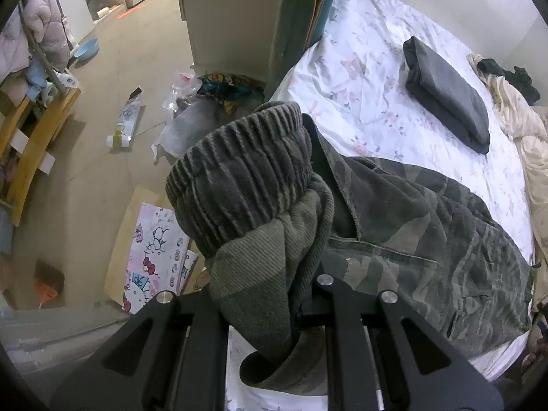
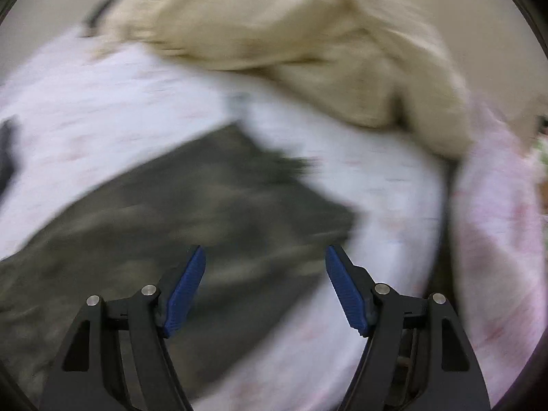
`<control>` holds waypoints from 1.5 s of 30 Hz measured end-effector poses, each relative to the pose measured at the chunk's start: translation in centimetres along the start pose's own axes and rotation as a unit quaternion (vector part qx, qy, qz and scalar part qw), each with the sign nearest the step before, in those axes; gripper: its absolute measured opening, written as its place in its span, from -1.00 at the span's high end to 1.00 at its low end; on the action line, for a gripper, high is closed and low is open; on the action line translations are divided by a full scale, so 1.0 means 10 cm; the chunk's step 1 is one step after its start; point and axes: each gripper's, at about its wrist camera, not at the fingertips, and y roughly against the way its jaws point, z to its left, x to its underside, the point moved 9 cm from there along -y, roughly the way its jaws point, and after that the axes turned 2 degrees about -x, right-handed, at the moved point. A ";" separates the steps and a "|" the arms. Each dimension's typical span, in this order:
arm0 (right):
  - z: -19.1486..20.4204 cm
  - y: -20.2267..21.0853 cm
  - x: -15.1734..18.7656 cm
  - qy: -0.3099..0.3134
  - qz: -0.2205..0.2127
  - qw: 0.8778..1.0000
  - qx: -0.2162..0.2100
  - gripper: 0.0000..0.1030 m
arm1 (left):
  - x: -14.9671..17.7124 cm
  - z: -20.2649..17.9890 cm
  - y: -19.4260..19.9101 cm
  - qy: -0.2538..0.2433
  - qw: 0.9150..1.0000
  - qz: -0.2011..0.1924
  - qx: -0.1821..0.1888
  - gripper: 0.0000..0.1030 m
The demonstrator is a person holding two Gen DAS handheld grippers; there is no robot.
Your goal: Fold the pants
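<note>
Camouflage pants [image 1: 428,226] lie spread on the floral bed sheet [image 1: 359,68]. My left gripper [image 1: 310,171] is shut on their ribbed elastic waistband [image 1: 239,178], which is bunched up and lifted close to the camera, hiding the fingertips. In the blurred right wrist view, the pants [image 2: 171,212] show as a dark patch on the sheet [image 2: 394,188]. My right gripper [image 2: 265,251] hangs above their edge. It is open, and its blue pads [image 2: 186,287] stand wide apart with nothing between them.
A folded dark grey garment [image 1: 448,96] rests further up the bed. A crumpled cream cloth [image 2: 308,41] is piled at the bed's far side. Left of the bed are a white cabinet [image 1: 233,17] and a floor with bags and boxes [image 1: 219,89].
</note>
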 end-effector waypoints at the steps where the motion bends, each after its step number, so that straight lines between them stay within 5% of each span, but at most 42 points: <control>1: 0.31 0.11 0.12 0.016 0.001 0.999 -0.046 -0.45 | 0.01 0.00 0.00 0.001 1.000 0.000 0.000 0.79; 5: 1.36 0.37 0.54 0.051 0.018 0.980 -0.191 -0.45 | 0.02 -0.03 0.01 -0.010 1.000 -0.004 -0.005 0.79; 9: 2.50 0.70 1.21 0.062 0.084 0.926 -0.362 -0.45 | 0.02 -0.07 0.01 -0.025 1.000 -0.009 -0.011 0.79; 13: 3.37 1.03 1.83 0.092 0.131 0.887 -0.432 -0.34 | 0.01 -0.09 0.00 -0.034 0.999 -0.011 -0.014 0.79; 15: 3.73 1.17 2.06 0.119 0.146 0.868 -0.460 -0.13 | 0.01 -0.09 0.01 -0.032 0.999 -0.010 -0.013 0.79; 17: 4.08 1.36 2.32 0.158 0.149 0.852 -0.477 0.46 | 0.01 -0.11 0.00 -0.030 0.999 -0.008 -0.009 0.79; 19: 4.37 1.48 2.53 0.195 0.131 0.845 -0.481 0.64 | 0.01 -0.13 -0.01 -0.035 0.999 -0.009 -0.010 0.79; 22: 4.67 1.47 2.85 0.222 0.166 0.826 -0.490 0.81 | 0.01 -0.18 -0.01 -0.051 0.998 -0.015 -0.014 0.79; 27: 4.89 0.96 3.59 0.279 0.277 0.821 -0.414 0.89 | 0.14 -0.47 -0.08 -0.100 0.995 0.009 0.024 0.79; 29: 4.88 0.82 3.61 0.257 0.283 0.831 -0.404 1.00 | 0.15 -0.56 -0.04 -0.123 0.992 -0.008 0.006 0.80; 31: 4.86 0.84 3.58 0.240 0.296 0.826 -0.415 1.00 | 0.12 -0.64 0.02 -0.139 0.990 -0.025 0.005 0.79; 36: 4.55 1.11 3.29 0.270 0.246 0.812 -0.454 0.86 | 0.13 -0.76 0.07 -0.155 0.987 -0.036 0.002 0.80; 39: 4.12 1.17 2.96 0.267 0.204 0.820 -0.464 0.84 | 0.14 -0.82 0.13 -0.162 0.986 -0.047 0.001 0.80; 40: 3.91 1.14 2.82 0.258 0.192 0.828 -0.459 0.70 | 0.14 -0.83 0.14 -0.160 0.986 -0.049 0.004 0.79; 41: 3.72 1.09 2.70 0.248 0.186 0.839 -0.448 0.19 | 0.15 -0.85 0.16 -0.158 0.986 -0.051 0.008 0.79; 43: 3.28 0.98 2.45 0.213 0.180 0.853 -0.442 -0.33 | 0.17 -0.89 0.23 -0.164 0.985 -0.061 0.009 0.79; 45: 2.86 0.84 2.13 0.180 0.160 0.869 -0.433 -0.33 | 0.20 -0.95 0.26 -0.174 0.982 -0.070 0.003 0.79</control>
